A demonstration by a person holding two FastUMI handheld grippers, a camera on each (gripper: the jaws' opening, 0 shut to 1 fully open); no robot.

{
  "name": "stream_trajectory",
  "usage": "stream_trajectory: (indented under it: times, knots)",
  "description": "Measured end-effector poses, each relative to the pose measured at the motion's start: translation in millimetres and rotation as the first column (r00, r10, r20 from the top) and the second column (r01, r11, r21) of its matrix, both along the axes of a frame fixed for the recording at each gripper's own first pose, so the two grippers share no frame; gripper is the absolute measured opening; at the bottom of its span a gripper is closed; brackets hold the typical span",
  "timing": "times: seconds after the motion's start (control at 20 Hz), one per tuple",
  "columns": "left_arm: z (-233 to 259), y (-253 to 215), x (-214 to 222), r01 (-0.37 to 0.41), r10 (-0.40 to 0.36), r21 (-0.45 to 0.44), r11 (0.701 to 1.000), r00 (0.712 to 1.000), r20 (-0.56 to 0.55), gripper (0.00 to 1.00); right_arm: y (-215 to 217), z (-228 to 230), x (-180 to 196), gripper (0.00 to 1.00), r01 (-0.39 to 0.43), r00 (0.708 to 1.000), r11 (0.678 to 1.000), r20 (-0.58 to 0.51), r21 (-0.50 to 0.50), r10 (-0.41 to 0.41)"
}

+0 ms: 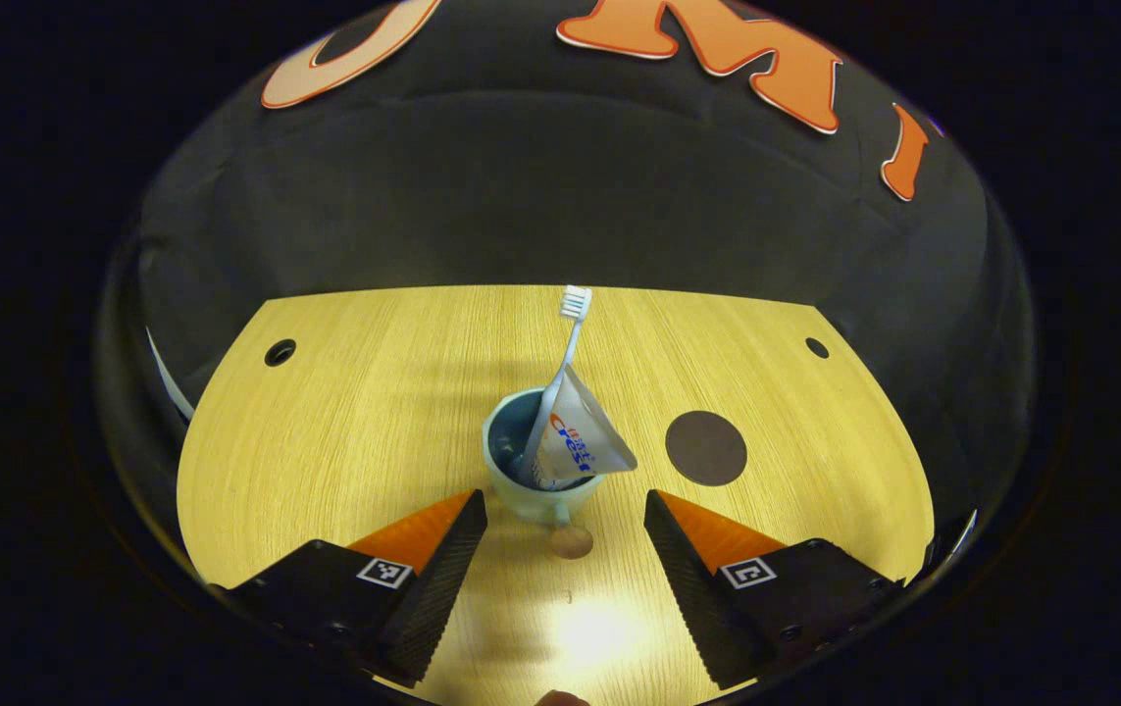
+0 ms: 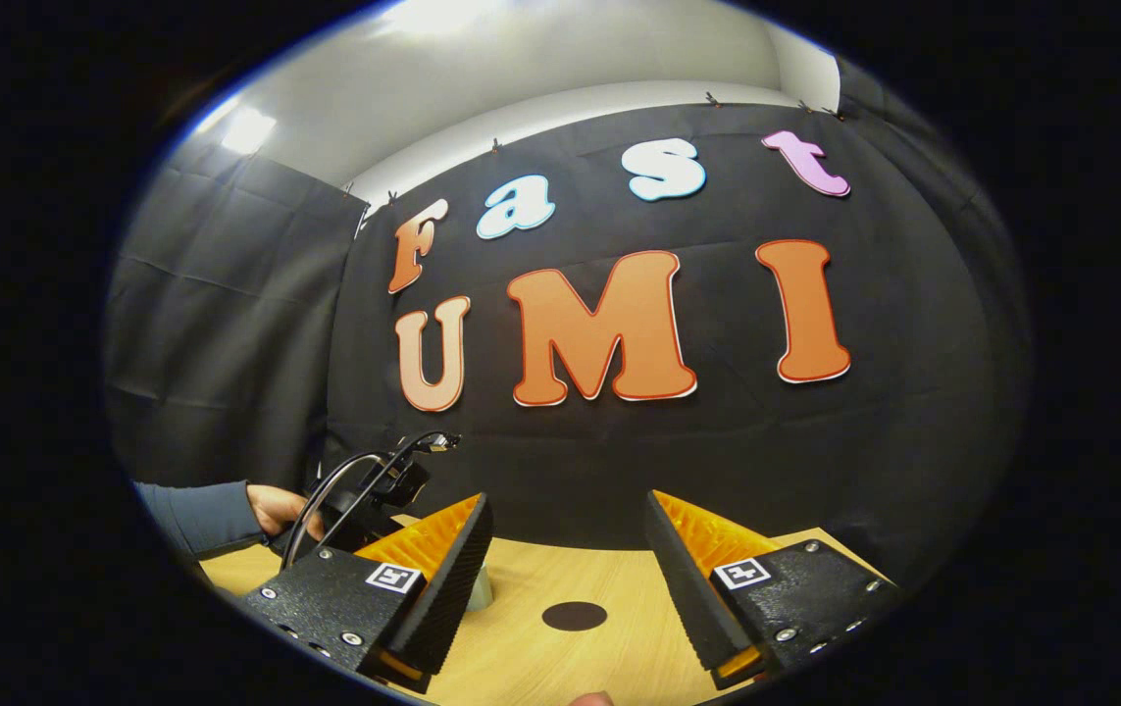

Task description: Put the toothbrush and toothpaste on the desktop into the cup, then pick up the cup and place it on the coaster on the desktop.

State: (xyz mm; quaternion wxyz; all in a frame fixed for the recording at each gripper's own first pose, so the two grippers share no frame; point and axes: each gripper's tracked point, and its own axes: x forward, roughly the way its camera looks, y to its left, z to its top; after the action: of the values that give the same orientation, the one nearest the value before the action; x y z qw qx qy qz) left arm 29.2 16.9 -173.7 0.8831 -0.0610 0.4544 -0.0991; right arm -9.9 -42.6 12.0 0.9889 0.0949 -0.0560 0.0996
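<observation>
A pale green cup [image 1: 533,482] stands on the wooden desktop [image 1: 374,412], with the white toothbrush [image 1: 568,338] and the toothpaste tube [image 1: 585,438] leaning up out of it. My left gripper [image 1: 565,498] is open, its fingertips on either side of the cup's near wall, apart from it. The dark round coaster [image 1: 706,448] lies bare to the cup's right. In the right gripper view my right gripper [image 2: 568,498] is open and holds nothing, raised above the desktop, with the coaster [image 2: 574,616] below it. A sliver of the cup [image 2: 480,591] peeks past its left finger.
A small tan round spot [image 1: 572,541] lies just in front of the cup. Two cable holes [image 1: 280,352] [image 1: 817,347] sit near the desktop's far corners. A sleeved hand [image 2: 271,510] holds the other gripper [image 2: 364,500] at the left of the right gripper view.
</observation>
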Motion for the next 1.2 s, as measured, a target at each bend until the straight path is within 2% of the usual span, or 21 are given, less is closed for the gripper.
stream_trajectory:
  times: [0.1,0.2,0.45,0.5,0.6,0.65,0.75,0.8,0.85,1.2]
  knots:
    - [-9.3,0.0,2.0,-0.011,0.011,0.019,1.000,0.999,-0.046,0.98,-11.0,-6.6,-5.3,0.93,0.023,1.000,1.000,-0.008,-0.010,-0.023]
    - [-20.7,-3.5,2.8,-0.020,0.022,0.028,0.999,0.996,-0.091,1.00,-18.0,-9.5,-10.0,0.93,0.039,0.999,0.999,-0.011,-0.009,-0.039]
    - [-43.5,-4.4,-0.4,-0.027,0.043,0.088,0.996,0.981,-0.189,0.95,-25.4,-22.9,-20.0,0.93,0.057,0.998,0.998,-0.027,-0.006,-0.057]
    - [-47.1,-3.6,-1.8,-0.027,0.048,0.102,0.994,0.978,-0.204,0.79,-25.6,-25.1,-21.3,0.93,0.054,0.998,0.999,-0.031,-0.003,-0.055]
    - [-53.2,-0.5,-0.8,-0.035,0.065,0.138,0.990,0.974,-0.216,0.73,-22.9,-31.7,-23.2,0.93,0.050,0.998,0.999,-0.040,0.008,-0.049]
    - [-52.4,-1.3,-1.1,-0.038,0.068,0.142,0.989,0.974,-0.215,0.63,-20.5,-34.1,-24.3,0.93,0.044,0.998,0.999,-0.045,0.012,-0.044]
    - [-53.3,-1.4,-6.3,-0.052,0.083,0.139,0.989,0.971,-0.226,0.56,-18.6,-40.5,-25.7,0.93,0.040,0.998,0.999,-0.058,0.022,-0.039]
    - [-53.8,0.3,-4.8,-0.079,0.108,0.136,0.987,0.970,-0.219,0.45,-17.5,-43.1,-26.1,0.93,0.041,0.997,0.999,-0.067,0.026,-0.039]
    - [-51.3,-0.2,-3.7,-0.087,0.114,0.132,0.987,0.971,-0.211,0.27,-17.1,-44.9,-28.3,0.93,0.037,0.997,0.999,-0.072,0.031,-0.035]
    - [-43.7,0.2,18.0,-0.111,0.132,0.118,0.987,0.974,-0.184,0.22,-23.6,-41.6,-39.5,0.93,0.049,0.997,0.997,-0.065,0.057,-0.045]
